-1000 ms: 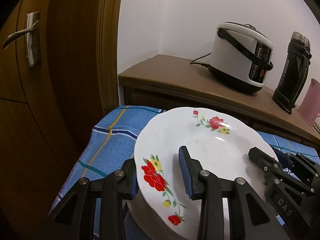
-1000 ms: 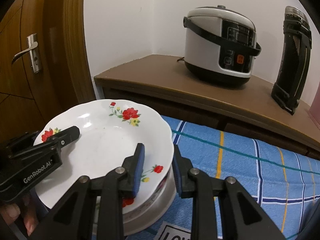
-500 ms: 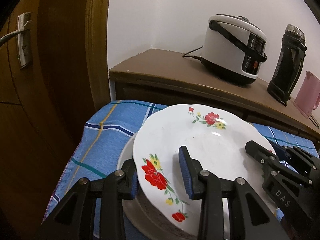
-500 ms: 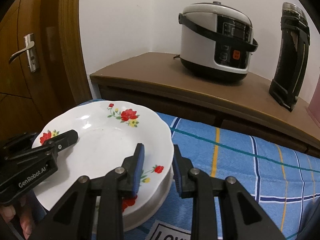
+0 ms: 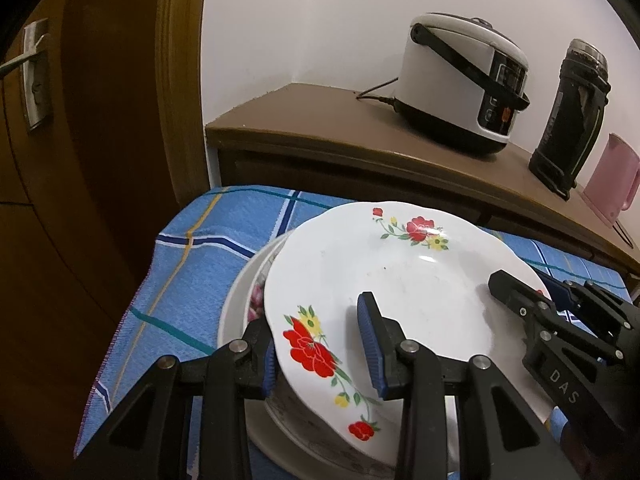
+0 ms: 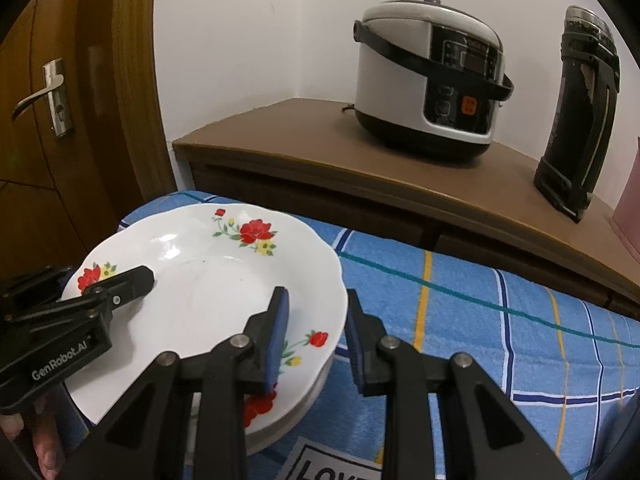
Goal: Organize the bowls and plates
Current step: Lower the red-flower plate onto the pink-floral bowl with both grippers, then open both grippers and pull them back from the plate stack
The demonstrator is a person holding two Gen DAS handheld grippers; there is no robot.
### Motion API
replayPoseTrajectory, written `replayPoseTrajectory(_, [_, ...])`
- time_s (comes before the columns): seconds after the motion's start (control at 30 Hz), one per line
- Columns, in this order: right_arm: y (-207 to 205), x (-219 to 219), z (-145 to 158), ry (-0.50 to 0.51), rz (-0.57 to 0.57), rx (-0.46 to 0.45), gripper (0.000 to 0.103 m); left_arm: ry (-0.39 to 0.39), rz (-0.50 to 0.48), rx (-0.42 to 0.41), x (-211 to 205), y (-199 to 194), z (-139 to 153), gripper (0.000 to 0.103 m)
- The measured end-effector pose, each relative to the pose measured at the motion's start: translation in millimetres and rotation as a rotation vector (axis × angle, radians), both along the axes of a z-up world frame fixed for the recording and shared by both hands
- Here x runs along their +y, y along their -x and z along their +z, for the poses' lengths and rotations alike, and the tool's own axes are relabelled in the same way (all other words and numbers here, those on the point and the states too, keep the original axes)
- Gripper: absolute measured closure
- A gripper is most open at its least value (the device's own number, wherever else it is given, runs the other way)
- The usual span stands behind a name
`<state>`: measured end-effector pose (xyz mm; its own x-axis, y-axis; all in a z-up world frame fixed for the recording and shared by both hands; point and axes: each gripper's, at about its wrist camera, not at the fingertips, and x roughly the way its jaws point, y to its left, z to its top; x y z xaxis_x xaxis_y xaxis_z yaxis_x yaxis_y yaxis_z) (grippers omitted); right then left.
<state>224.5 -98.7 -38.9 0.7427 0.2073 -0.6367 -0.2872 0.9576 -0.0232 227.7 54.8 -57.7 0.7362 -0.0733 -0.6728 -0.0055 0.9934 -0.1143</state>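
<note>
A white plate with red flowers (image 5: 400, 280) (image 6: 208, 292) hangs slightly tilted just over a stack of dishes (image 5: 240, 304) (image 6: 260, 404) on the blue checked cloth. My left gripper (image 5: 318, 354) is shut on the plate's near-left rim, one finger under it and one on top. My right gripper (image 6: 316, 336) is shut on the opposite rim, one pad inside the plate and the other outside its edge. Each gripper also shows in the other's view: the right gripper (image 5: 520, 296) and the left gripper (image 6: 132, 280). The plate hides most of the stack.
The blue checked cloth (image 6: 480, 320) covers the table and drops off at its left edge (image 5: 132, 312). Behind it a wooden sideboard (image 6: 304, 152) carries a rice cooker (image 6: 428, 76), a black flask (image 6: 580, 112) and a pink jug (image 5: 612, 180). A wooden door (image 6: 52, 100) stands at the left.
The left wrist view has swung a little, and the stack's rim now shows past the plate's left edge. Both grippers keep the same hold on the plate.
</note>
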Motion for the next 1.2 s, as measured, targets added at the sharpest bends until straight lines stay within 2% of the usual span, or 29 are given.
replayPoseTrajectory(0.33, [-2.7, 3.8, -0.9, 0.045, 0.013, 0.008, 0.072, 0.015, -0.011, 0.008, 1.5, 2.5, -2.9, 0.066])
replayPoseTrajectory(0.8, [-6.3, 3.4, -5.0, 0.034, 0.038, 0.027, 0.069, 0.03, -0.009, -0.01, 1.1, 9.0, -1.0, 0.066])
replayPoseTrajectory(0.9, [-9.0, 3.5, -5.9, 0.029, 0.06, 0.045, 0.067, 0.024, -0.001, -0.021, 0.7, 10.9, 0.4, 0.062])
replayPoseTrajectory(0.97, [-10.1, 5.0, -6.4, 0.027, 0.077, 0.055, 0.067, 0.018, 0.006, -0.029, 1.2, 12.3, 1.7, 0.051])
replayPoseTrajectory(1.13, [-12.8, 2.7, -6.7, 0.026, 0.083, 0.057, 0.062, 0.019, -0.001, -0.033, 1.4, 12.8, 2.7, 0.049])
replayPoseTrajectory(1.17, [-12.8, 2.0, -7.0, 0.021, 0.082, 0.056, 0.059, 0.018, -0.001, -0.034, 1.6, 12.9, 2.8, 0.049])
replayPoseTrajectory(1.2, [-12.5, 0.7, -6.8, 0.015, 0.078, 0.051, 0.051, 0.017, -0.001, -0.035, 1.4, 13.2, 2.9, 0.049])
